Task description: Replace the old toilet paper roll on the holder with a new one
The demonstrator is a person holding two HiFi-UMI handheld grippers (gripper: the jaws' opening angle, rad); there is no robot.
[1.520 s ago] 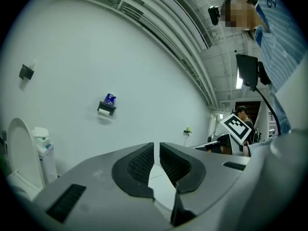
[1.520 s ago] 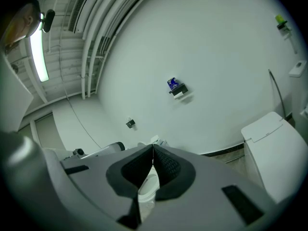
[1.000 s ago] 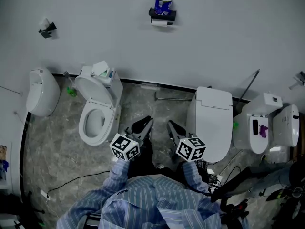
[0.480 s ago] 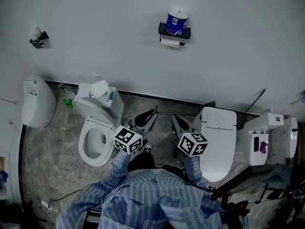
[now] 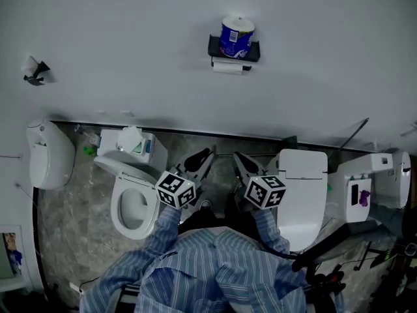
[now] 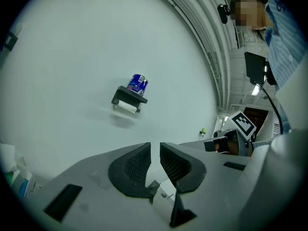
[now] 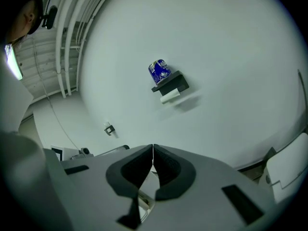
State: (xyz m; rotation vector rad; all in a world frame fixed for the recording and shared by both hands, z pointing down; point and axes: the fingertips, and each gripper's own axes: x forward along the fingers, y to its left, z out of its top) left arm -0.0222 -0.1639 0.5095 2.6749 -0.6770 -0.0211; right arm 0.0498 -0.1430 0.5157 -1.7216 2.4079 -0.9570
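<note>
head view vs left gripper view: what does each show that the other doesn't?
Head view only: the open toilet, the closed toilet, the wall urinal and the stone floor. Left gripper view only: the left claw close up, shut and empty, plus overhead pipes. Both: the wall holder with the blue-wrapped roll on top and the white roll beneath, and the marker cube on the right claw.

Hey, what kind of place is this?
Most likely a bathroom mock-up or fixture test room: several toilets stand side by side along one wall with no stalls, and a paper holder hangs on that wall with a wrapped roll on top.
</note>
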